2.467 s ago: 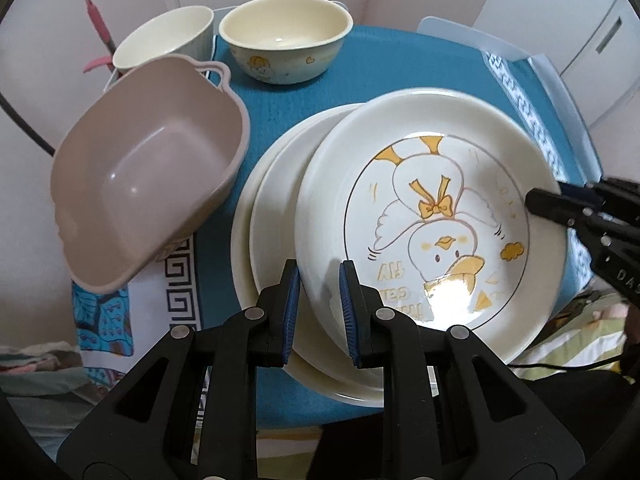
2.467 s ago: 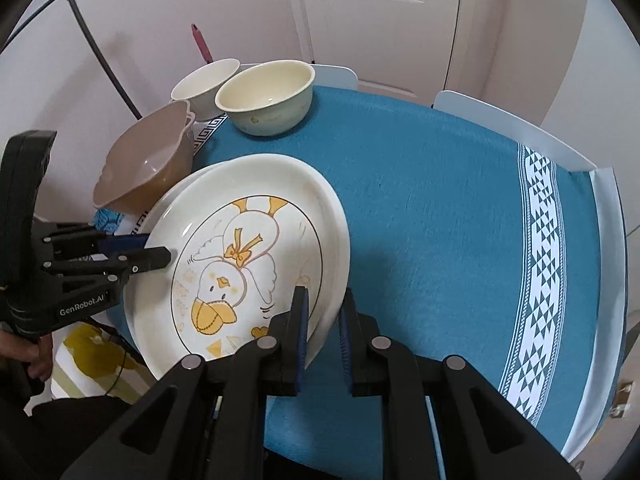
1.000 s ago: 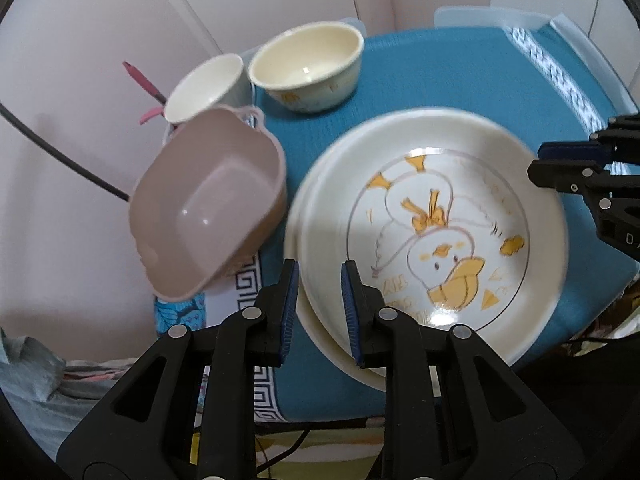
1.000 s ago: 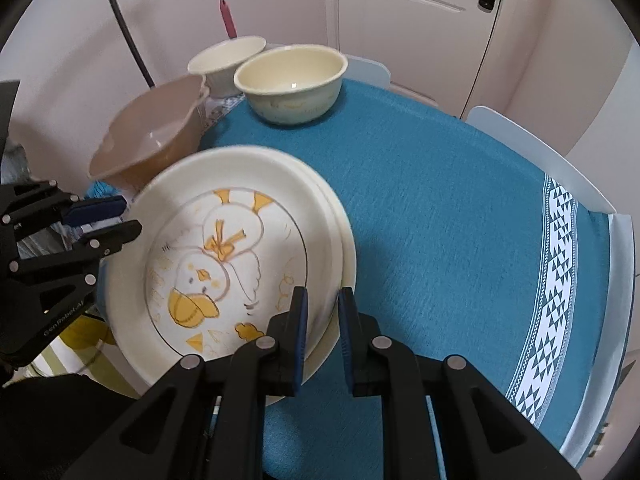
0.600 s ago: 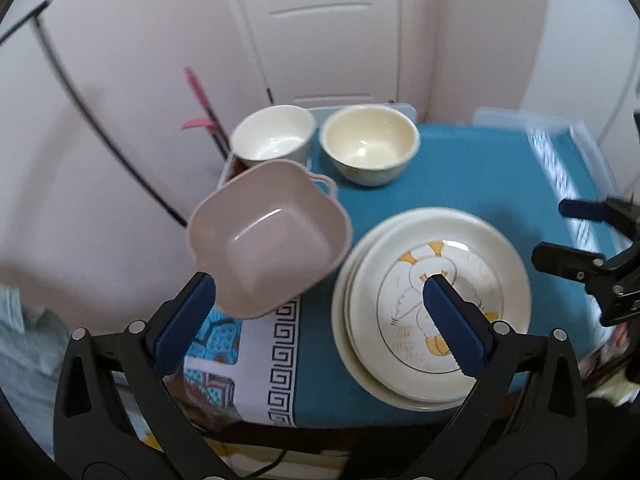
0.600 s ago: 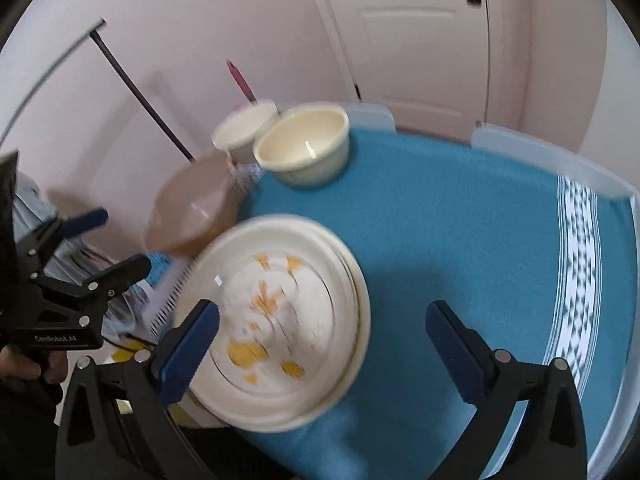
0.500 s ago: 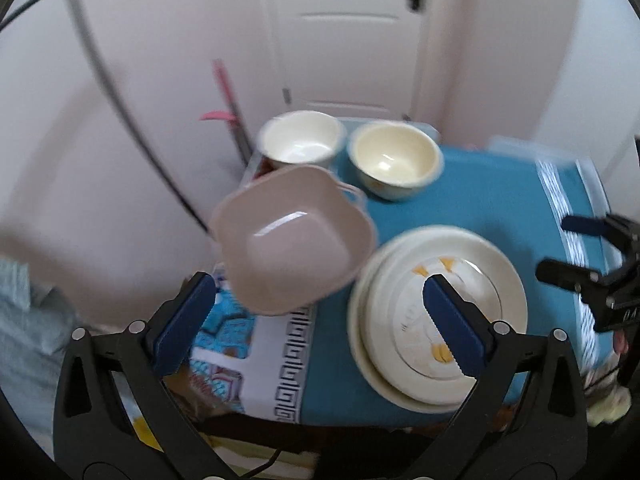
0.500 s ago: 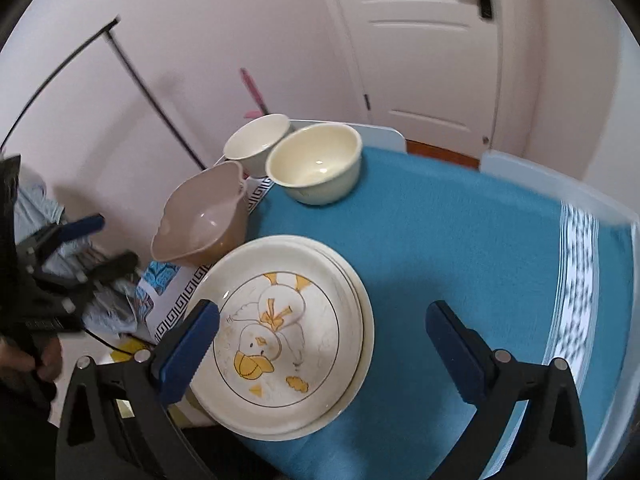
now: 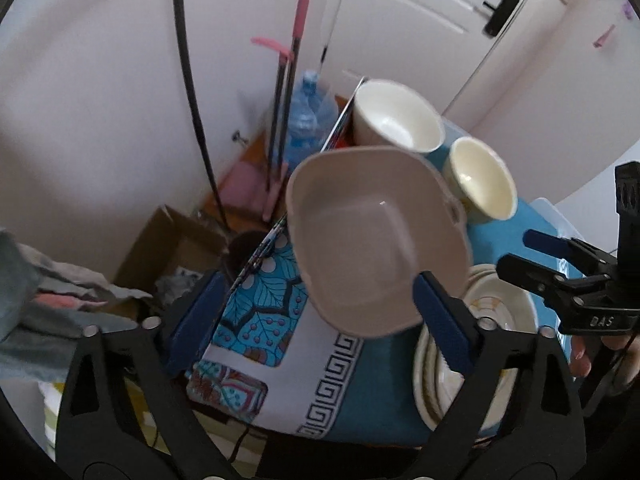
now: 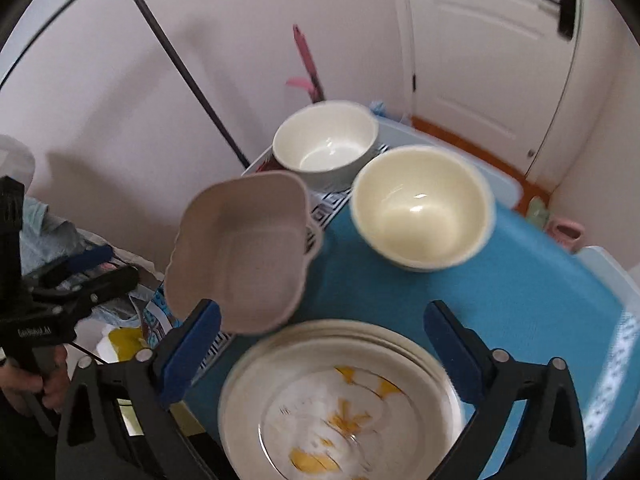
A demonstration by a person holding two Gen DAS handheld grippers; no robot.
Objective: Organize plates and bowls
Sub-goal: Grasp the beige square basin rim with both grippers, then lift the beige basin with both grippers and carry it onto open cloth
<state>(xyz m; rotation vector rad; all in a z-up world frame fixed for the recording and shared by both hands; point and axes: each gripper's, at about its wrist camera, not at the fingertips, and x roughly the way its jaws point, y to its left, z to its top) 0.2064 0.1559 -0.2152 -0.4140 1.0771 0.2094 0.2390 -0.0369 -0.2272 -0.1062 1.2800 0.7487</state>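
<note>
A stack of cream plates with a yellow duck print lies at the table's near edge; its edge shows in the left wrist view. A beige square bowl with handles sits tilted at the table's left edge, also in the right wrist view. A white bowl and a cream bowl stand behind. My left gripper is open and empty, facing the beige bowl. My right gripper is open and empty above the plates.
The table has a blue cloth with a patterned cloth at its left end. Off the table's left are a cardboard box, a water bottle, pink-handled tools and a black cable.
Both grippers let go of the duck plate, opened wide and drew back. The left one swung left toward the beige bowl; the right one moved closer over the plates.
</note>
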